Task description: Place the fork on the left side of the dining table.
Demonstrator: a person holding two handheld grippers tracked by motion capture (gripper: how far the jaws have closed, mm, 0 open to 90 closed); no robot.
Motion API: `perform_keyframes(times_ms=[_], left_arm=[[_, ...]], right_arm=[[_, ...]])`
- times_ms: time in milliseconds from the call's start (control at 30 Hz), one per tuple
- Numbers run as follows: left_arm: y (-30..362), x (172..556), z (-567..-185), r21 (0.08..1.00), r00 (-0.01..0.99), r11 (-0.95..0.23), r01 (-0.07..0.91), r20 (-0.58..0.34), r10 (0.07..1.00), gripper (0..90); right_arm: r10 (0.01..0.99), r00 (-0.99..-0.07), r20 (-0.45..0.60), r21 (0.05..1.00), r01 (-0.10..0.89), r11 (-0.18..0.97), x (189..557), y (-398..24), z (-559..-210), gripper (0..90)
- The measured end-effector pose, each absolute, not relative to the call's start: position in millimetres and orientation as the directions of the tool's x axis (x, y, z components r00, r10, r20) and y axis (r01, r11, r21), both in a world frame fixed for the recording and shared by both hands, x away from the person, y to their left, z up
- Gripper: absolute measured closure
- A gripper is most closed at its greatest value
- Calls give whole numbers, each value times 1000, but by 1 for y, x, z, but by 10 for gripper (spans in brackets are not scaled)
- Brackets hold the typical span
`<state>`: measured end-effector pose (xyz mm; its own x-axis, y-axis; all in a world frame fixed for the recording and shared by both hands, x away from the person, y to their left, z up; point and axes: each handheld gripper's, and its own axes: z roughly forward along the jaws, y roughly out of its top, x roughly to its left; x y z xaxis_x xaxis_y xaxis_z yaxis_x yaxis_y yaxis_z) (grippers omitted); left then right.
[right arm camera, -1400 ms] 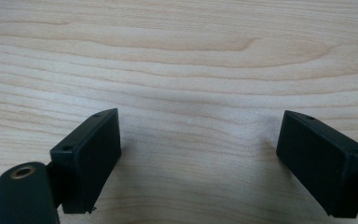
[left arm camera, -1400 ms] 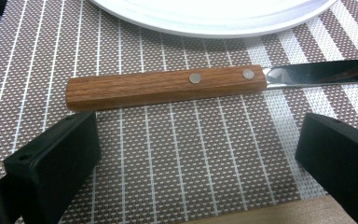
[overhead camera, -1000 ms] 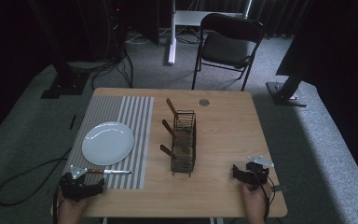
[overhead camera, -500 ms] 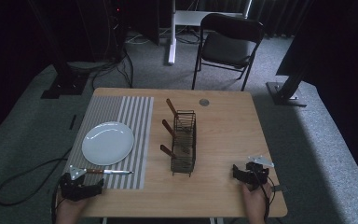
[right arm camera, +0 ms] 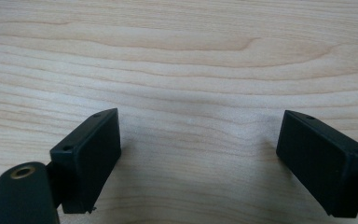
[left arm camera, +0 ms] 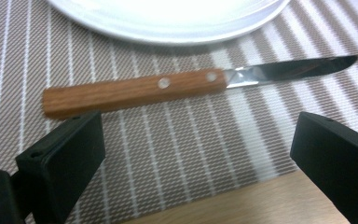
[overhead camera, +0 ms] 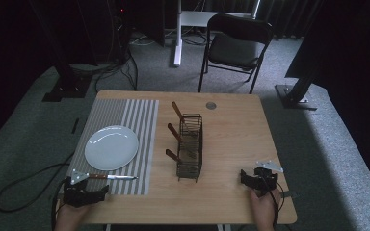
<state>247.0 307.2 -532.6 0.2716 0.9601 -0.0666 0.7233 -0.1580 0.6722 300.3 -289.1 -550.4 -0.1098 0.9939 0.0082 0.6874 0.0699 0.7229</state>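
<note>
A knife with a wooden handle [left arm camera: 135, 91] and a steel blade lies on the striped placemat [overhead camera: 125, 120], just in front of the white plate [overhead camera: 111, 147]. The same knife [overhead camera: 111, 177] shows in the high view near the mat's front edge. My left gripper [left arm camera: 196, 158] rests open just behind the knife, its jaws wide apart and empty; in the high view the left gripper [overhead camera: 84, 192] sits at the table's front left corner. My right gripper [right arm camera: 205, 158] stands open over bare wood, and in the high view the right gripper [overhead camera: 257, 180] is at the front right.
A black wire rack [overhead camera: 190, 144] stands mid-table with three wooden-handled utensils [overhead camera: 176, 131] sticking out to its left. A small round disc [overhead camera: 211, 105] lies near the far edge. A folding chair [overhead camera: 236, 45] stands beyond the table. Cables trail on the floor at left.
</note>
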Motion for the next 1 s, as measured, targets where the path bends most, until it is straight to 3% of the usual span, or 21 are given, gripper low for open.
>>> perform_keyframes(times_ms=[1000], left_arm=[[258, 283, -502, 706, 429, -232, 669, -112, 896, 42]], right_arm=[[994, -110, 10, 724, 687, 69, 300, -289, -550, 133]])
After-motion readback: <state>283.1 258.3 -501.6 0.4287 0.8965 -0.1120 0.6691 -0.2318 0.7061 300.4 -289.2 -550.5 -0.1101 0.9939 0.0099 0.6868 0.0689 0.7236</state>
